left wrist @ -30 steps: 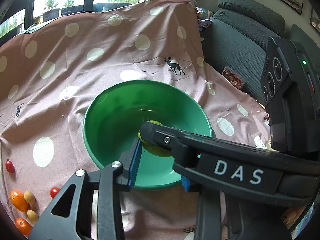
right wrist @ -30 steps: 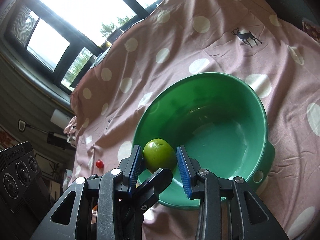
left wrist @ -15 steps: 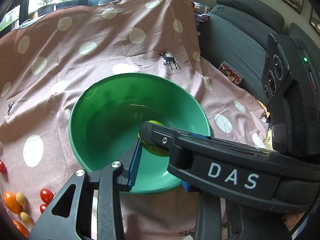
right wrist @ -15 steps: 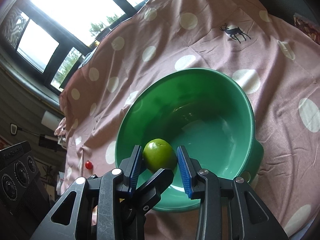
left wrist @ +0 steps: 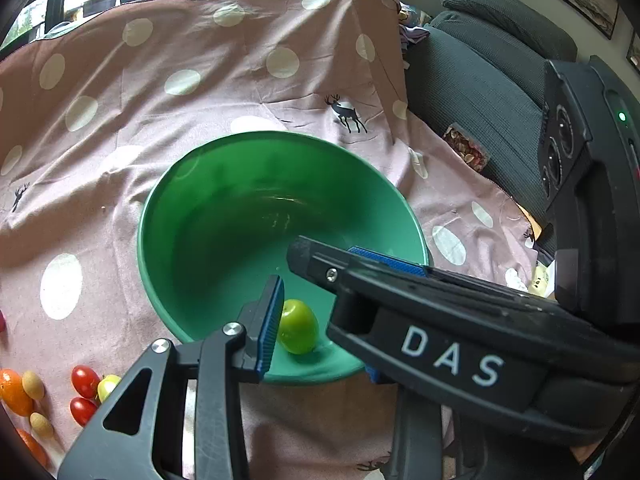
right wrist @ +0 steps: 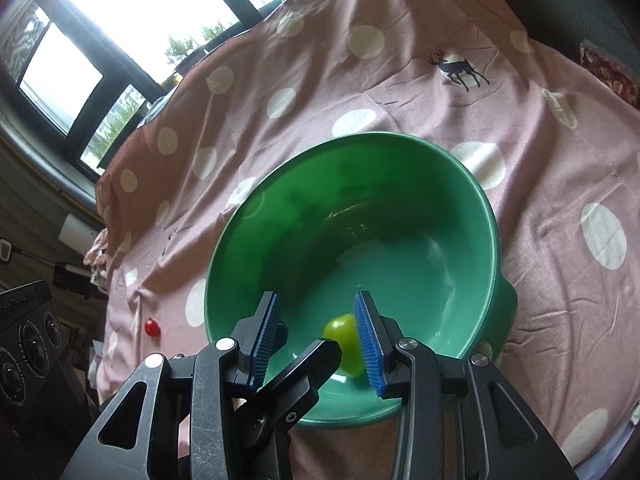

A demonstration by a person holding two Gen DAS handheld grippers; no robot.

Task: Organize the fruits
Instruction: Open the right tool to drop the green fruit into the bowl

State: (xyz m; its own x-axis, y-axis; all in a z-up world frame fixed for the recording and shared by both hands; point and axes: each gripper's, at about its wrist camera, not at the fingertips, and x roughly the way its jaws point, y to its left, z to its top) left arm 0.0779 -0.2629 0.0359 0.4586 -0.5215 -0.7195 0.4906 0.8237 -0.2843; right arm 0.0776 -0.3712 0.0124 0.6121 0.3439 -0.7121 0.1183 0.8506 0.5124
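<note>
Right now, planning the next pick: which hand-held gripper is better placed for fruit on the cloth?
Left hand-held gripper, probably: cherry tomatoes lie at its left; the right hand-held gripper hangs over the bowl.

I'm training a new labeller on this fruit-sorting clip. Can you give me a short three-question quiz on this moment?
1. Multiple choice: where is the green fruit?
A. on the grey chair
B. lying inside the green bowl
C. on the windowsill
2. True or false: the right gripper is clamped on the green fruit.
3. Short answer: in the right wrist view, what colour is the small round fruit lying alone on the spotted cloth left of the bowl?

Key: 1 B. 2 False: its jaws stand apart over the bowl, and the fruit lies loose below them. 3 Red.
</note>
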